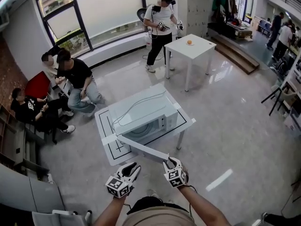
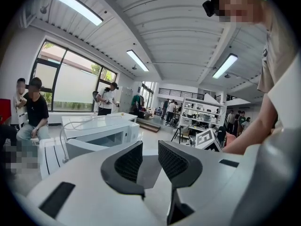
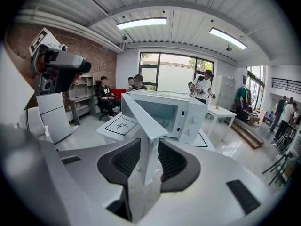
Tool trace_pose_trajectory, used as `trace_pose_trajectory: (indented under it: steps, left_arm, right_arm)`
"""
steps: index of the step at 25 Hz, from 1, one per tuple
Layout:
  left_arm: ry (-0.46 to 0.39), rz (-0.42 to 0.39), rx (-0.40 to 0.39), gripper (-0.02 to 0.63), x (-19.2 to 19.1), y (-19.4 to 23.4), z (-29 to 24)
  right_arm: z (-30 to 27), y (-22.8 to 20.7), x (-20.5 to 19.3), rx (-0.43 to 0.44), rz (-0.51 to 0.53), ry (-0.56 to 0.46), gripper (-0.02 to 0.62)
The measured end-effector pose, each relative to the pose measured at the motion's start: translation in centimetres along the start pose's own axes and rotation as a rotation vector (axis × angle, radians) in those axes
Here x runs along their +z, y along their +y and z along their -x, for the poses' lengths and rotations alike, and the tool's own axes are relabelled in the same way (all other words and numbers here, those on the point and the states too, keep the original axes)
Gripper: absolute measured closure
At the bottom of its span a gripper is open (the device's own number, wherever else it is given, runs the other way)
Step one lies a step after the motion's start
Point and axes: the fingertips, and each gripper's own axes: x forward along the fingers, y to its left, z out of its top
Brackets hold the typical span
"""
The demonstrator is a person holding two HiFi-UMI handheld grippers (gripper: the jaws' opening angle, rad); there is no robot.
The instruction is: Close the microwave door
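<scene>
Our right gripper point(image 1: 169, 163), arm reaching forward, pinches the near edge of the open microwave door point(image 1: 141, 148); our left gripper point(image 1: 133, 167) hovers just left, jaws apart and empty.

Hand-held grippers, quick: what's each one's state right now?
Left hand-held gripper: open, nothing between its jaws.
Right hand-held gripper: closed on the edge of the open microwave door.

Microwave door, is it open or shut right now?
Open. The microwave door stands swung out from the microwave, its free edge pinched in the right claw, leaving the cavity exposed.
</scene>
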Motion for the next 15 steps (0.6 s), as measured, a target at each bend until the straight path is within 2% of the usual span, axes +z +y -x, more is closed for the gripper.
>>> trace_pose_trajectory:
  steps: [6,15]
  left_arm:
    - [0.000,-0.006,-0.026,0.505,1.4,3.0,-2.4]
    - [-0.008,-0.023,-0.053,0.505,2.3,5.6,-4.4]
  right_arm:
    - [-1.9,-2.5,1.0,-0.037,-0.045,-0.019,0.477]
    - [-4.4,-6.0,2.5,-0.069,-0.041,-0.038,0.477]
